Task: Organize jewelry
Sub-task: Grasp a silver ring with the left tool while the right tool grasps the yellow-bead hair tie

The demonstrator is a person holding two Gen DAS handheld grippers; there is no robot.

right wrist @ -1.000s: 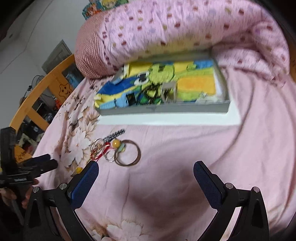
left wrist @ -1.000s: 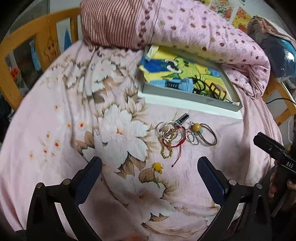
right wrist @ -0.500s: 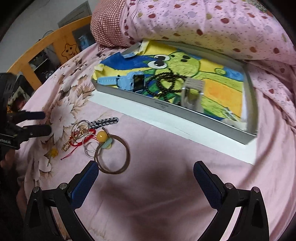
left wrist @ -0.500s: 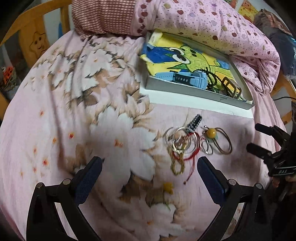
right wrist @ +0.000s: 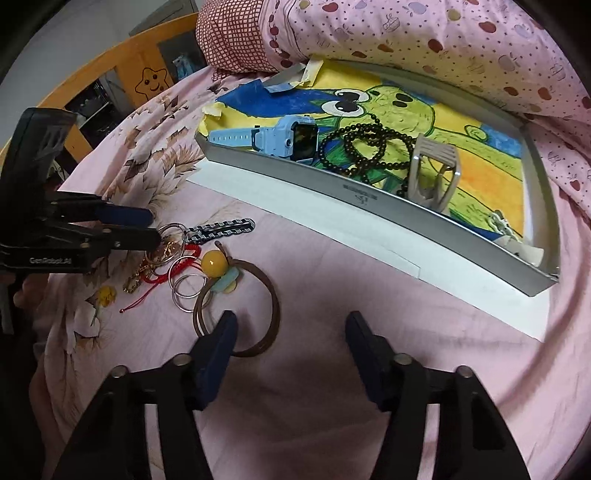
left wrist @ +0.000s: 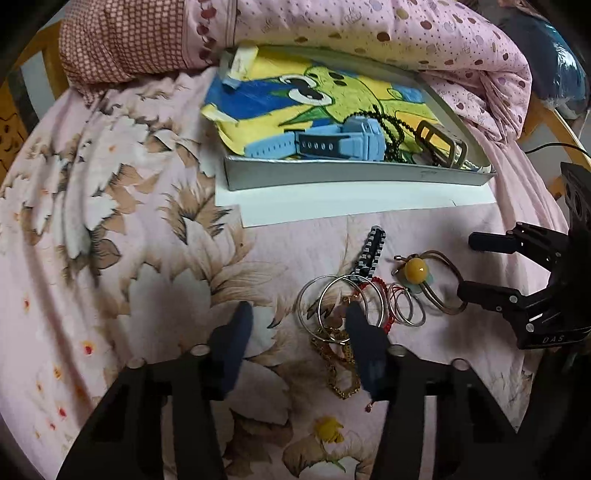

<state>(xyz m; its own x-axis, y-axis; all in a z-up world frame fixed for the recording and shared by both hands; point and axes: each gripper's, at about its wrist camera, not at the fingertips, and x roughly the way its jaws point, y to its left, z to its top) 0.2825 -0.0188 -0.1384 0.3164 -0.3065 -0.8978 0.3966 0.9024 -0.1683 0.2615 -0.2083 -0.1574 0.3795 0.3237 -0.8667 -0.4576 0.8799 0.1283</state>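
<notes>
A heap of jewelry lies on the pink bedsheet: silver bangles [left wrist: 334,308], a gold chain [left wrist: 340,373], a red cord bracelet [left wrist: 380,295], a black-and-white braided strap [left wrist: 371,251], small silver rings [left wrist: 406,308] and a brown hair tie with a yellow bead [left wrist: 415,269]. My left gripper [left wrist: 297,332] is open, its right finger over the bangles. My right gripper [right wrist: 290,338] is open, its left finger on the brown hair tie [right wrist: 255,310]. The grey tray [right wrist: 369,195] beyond holds a blue watch [right wrist: 280,138], dark beads [right wrist: 365,147] and a hair claw [right wrist: 436,173].
A pink dotted quilt [left wrist: 369,33] and a checked pillow [left wrist: 122,40] lie behind the tray. A white sheet of paper [left wrist: 332,206] lies under the tray. A wooden bed rail [right wrist: 110,70] runs at the left.
Both grippers have come down and forward toward the jewelry heap. Their jaws have narrowed but stay open. The left finger now covers the bangles, the right finger touches the hair tie.
</notes>
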